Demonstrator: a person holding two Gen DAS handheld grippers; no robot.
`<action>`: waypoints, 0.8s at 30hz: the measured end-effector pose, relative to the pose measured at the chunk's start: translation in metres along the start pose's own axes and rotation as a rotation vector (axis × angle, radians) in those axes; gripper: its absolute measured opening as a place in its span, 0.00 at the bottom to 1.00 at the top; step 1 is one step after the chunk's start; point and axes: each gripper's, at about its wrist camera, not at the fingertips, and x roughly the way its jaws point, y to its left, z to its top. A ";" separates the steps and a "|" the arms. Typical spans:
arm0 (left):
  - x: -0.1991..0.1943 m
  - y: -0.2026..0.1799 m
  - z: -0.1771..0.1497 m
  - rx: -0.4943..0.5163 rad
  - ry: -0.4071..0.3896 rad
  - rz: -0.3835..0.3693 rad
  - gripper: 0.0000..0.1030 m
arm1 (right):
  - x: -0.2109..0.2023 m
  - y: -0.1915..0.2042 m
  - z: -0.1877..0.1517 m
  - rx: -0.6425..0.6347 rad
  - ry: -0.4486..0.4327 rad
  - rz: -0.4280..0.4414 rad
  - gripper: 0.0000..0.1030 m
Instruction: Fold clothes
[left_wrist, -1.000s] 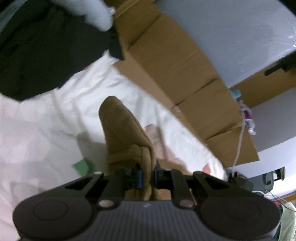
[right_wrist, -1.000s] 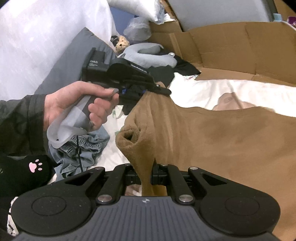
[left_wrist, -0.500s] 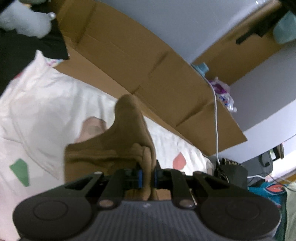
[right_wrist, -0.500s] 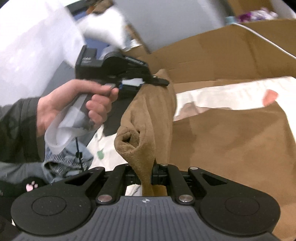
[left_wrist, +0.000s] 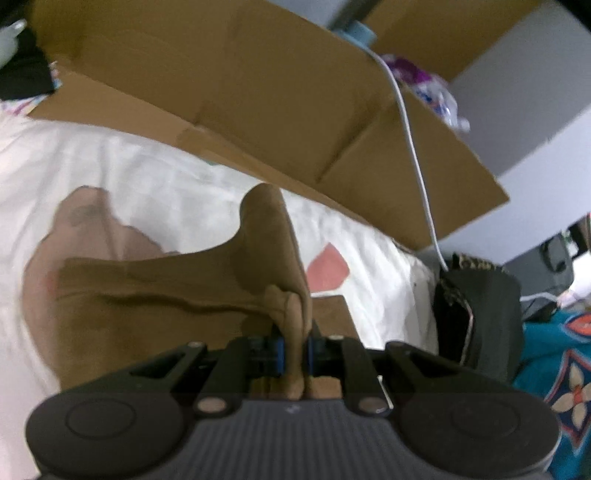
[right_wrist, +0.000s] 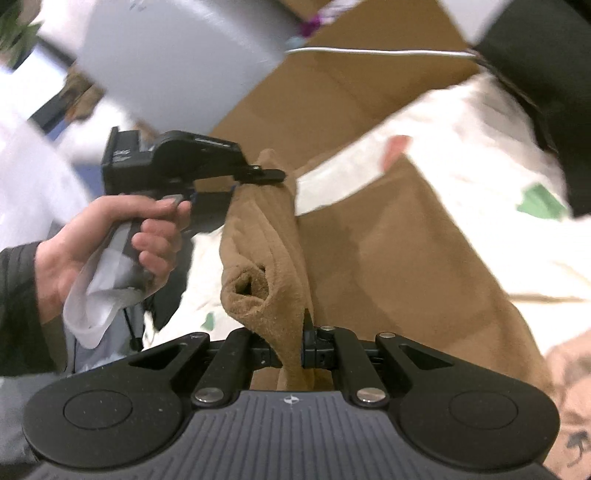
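While right view shows left hand (right_wrist: 110, 243), brown garment (left_wrist: 266, 258) pinched.

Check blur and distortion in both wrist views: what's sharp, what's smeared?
Left wrist: gripper sharp, brown garment and cardboard motion-smeared, fisheye bends edges. Right wrist: gripper and nearby garment fold crisp, sheet and background streaked.

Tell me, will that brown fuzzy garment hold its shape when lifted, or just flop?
Probably flop: the brown garment sags and bunches between the left gripper and right gripper. Its napped surface likely grips rather than slips. It looks thick, so maybe somewhat heavy for cloth.
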 end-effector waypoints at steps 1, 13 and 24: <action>0.006 -0.005 -0.002 0.006 0.004 0.011 0.12 | -0.002 -0.006 0.000 0.019 -0.007 -0.004 0.04; 0.058 -0.039 -0.017 0.034 0.077 0.116 0.12 | -0.014 -0.051 -0.012 0.171 -0.027 -0.017 0.03; 0.103 -0.068 -0.030 0.105 0.190 0.156 0.12 | -0.026 -0.087 -0.030 0.283 -0.009 -0.042 0.03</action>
